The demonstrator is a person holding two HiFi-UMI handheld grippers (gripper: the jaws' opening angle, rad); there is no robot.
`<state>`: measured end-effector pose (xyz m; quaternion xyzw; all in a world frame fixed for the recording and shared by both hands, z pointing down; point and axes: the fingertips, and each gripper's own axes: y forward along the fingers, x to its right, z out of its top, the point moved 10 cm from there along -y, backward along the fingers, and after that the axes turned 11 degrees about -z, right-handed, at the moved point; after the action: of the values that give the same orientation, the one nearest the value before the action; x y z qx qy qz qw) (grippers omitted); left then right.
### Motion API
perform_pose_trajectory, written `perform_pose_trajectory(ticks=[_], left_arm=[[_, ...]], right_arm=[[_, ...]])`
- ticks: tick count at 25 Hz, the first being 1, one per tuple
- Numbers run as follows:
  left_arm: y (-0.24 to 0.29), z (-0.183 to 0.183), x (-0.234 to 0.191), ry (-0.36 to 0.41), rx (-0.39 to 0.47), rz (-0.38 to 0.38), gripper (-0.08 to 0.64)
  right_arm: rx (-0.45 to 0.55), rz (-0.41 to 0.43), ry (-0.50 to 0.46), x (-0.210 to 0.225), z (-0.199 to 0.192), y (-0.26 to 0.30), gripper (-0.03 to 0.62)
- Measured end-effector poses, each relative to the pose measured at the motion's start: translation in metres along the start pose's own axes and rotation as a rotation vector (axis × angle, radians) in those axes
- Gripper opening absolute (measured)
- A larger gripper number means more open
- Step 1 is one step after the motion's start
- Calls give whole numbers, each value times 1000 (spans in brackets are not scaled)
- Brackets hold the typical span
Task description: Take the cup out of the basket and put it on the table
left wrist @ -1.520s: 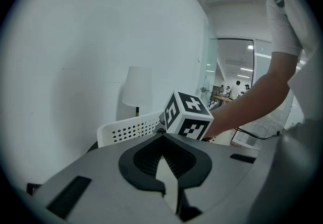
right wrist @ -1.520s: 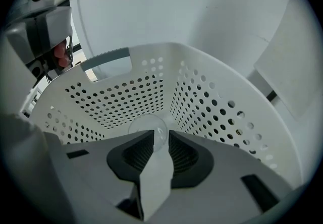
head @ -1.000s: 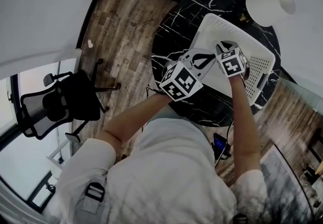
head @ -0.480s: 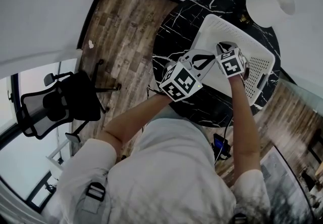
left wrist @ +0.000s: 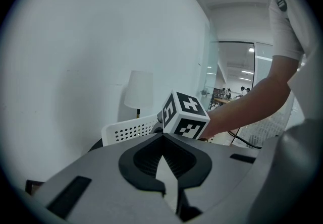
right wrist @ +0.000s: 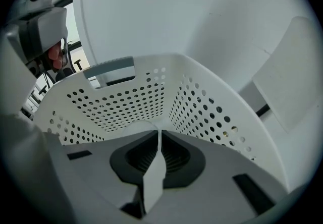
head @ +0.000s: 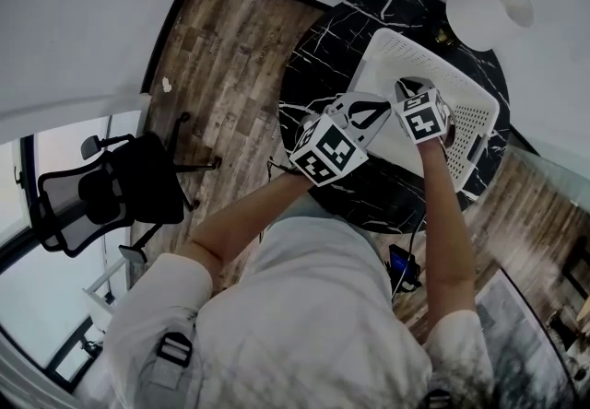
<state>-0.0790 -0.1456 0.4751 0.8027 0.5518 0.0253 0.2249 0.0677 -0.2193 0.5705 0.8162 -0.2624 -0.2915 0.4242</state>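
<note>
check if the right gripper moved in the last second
No: judged against the basket, the right gripper holds the same spot inside it.

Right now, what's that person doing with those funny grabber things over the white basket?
A person holds a gripper in each hand over a white perforated basket on a round black marble table. The right gripper is down inside the basket, jaws together, with a pale rounded shape just past its tips, maybe the cup. The left gripper hangs outside the basket, jaws together and empty.
</note>
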Motion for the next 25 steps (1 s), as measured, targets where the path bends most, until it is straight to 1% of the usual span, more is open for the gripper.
perform_pose_trajectory(ticks=[9,22,25], left_arm=[[-7,7,5,15,5,9,5],[-16,15,21,26,19,16,5],[-21,22,27,26,37,15,5]], right_arm=[[31,-25,10,5,4,-25,26],[115,-66,3,7,9,-84,26],[122,-67,4,5,7,-95,26]])
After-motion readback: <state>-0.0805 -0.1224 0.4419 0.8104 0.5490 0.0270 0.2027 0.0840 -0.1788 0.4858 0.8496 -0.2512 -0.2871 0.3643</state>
